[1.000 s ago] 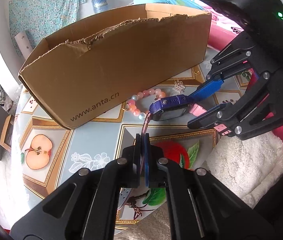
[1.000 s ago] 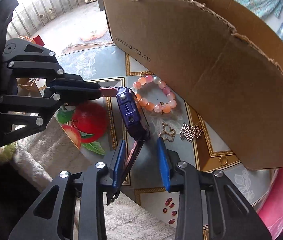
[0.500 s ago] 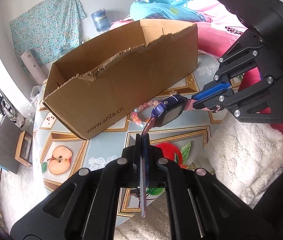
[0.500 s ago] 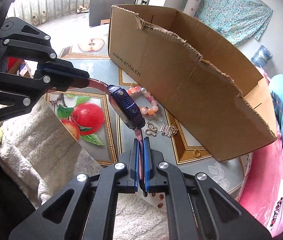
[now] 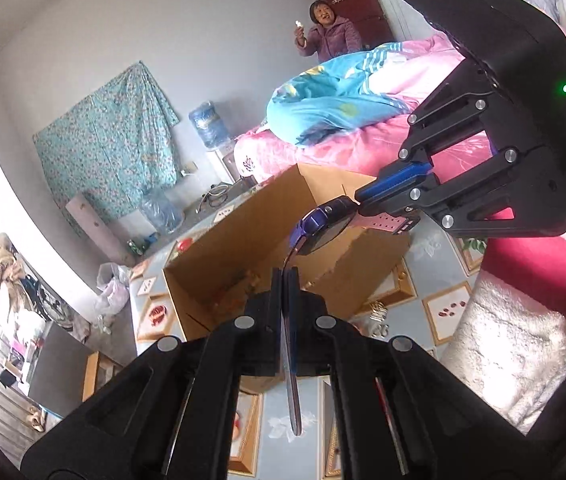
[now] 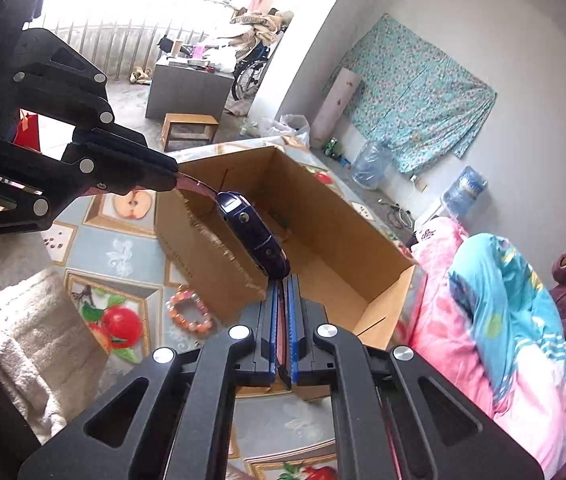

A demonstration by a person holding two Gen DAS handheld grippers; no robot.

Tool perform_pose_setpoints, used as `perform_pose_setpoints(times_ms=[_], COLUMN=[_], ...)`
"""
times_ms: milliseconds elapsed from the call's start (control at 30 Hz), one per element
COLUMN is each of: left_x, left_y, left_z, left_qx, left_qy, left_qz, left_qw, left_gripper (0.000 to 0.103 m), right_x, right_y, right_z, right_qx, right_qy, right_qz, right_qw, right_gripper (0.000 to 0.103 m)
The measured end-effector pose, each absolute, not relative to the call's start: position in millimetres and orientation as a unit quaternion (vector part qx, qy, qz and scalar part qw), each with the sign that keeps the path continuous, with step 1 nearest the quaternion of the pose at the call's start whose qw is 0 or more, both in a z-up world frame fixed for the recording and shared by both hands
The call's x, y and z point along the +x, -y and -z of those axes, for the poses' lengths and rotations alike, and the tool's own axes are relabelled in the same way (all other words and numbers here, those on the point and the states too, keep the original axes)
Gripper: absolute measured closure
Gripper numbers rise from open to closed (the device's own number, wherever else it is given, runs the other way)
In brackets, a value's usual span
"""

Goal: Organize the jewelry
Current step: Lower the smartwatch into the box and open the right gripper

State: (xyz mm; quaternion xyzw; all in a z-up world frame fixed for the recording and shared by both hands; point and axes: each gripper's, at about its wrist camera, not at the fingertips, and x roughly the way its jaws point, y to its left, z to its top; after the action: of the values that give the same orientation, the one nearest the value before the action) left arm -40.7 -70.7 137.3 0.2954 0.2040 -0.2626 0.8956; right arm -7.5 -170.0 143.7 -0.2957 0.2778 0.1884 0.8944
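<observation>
Fruit-print worktop drops away: your left tongs and right tongs, each clamped on a strap, have raised the watch above the open cardboard box, ready for release.

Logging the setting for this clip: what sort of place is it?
Most likely a lived-in bedroom at home: a bed with pink bedding, a floral cloth hung on the wall, water jugs on the floor.

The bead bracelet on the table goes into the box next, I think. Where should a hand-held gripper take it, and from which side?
Probably from above, closing across one arc of the bead bracelet. It lies flat as an open ring on the table beside the cardboard box, so one finger can drop inside the loop and the other outside.
</observation>
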Motion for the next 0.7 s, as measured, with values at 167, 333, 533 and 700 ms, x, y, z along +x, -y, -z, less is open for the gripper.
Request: perform_pose_setpoints(times_ms=[167,333,533,700], left_x=[2.5,50.9,108.9,155.1], left_y=[88.2,107.0,115.8,138.3], left_z=[-151.5,-140.6,-148.7,-160.8], left_qx=[0.3,0.321,0.3,0.291], left_qy=[-0.203,-0.228,-0.262,-0.259], left_qz=[0.27,0.272,0.279,0.272], left_qw=[0.892,0.878,0.874,0.88], left_gripper=[0.101,0.1,0.101,0.101], right_x=[48.1,115.8,153.6,173.7], right_y=[173.2,181.9,227.5,271.6], right_z=[-154.6,-148.2,-163.3,-155.7], right_qx=[-0.311,-0.284,-0.159,-0.098], right_qy=[-0.283,-0.333,-0.344,-0.35], right_qz=[-0.176,-0.171,-0.158,-0.133], right_qw=[0.89,0.883,0.912,0.922], right_gripper=[0.098,0.098,0.098,0.098])
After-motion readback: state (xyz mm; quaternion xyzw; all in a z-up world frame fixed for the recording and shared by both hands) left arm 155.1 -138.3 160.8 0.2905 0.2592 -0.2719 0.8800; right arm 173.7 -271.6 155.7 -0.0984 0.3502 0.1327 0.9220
